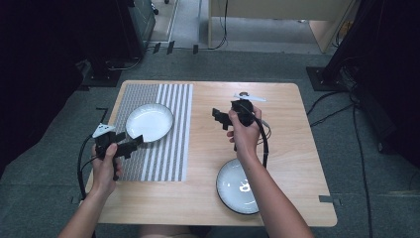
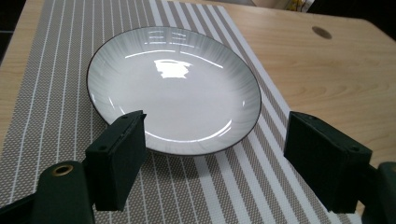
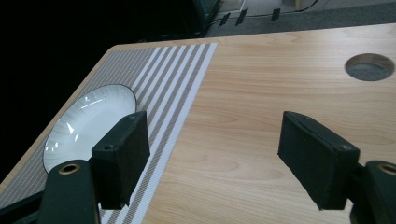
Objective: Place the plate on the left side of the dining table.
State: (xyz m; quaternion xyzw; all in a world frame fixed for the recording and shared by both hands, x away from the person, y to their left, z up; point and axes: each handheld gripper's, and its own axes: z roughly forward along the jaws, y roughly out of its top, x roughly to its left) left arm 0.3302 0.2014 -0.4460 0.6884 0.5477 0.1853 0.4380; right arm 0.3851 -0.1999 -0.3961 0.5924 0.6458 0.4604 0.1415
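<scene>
A placemat (image 1: 153, 131) lies on the left half of the table (image 1: 292, 139), running from near the far edge toward the near edge. One plate (image 1: 149, 122) sits on the placemat's far part, toward its middle. A second plate (image 1: 237, 187) rests on the bare table close to the near edge, right of centre and well apart from the first. The left gripper (image 1: 130, 144) hangs over the placemat just at the near side of the first plate. The right gripper (image 1: 221, 119) is above the bare middle of the table, behind the second plate. A round hole (image 3: 369, 66) lies near the far edge.
</scene>
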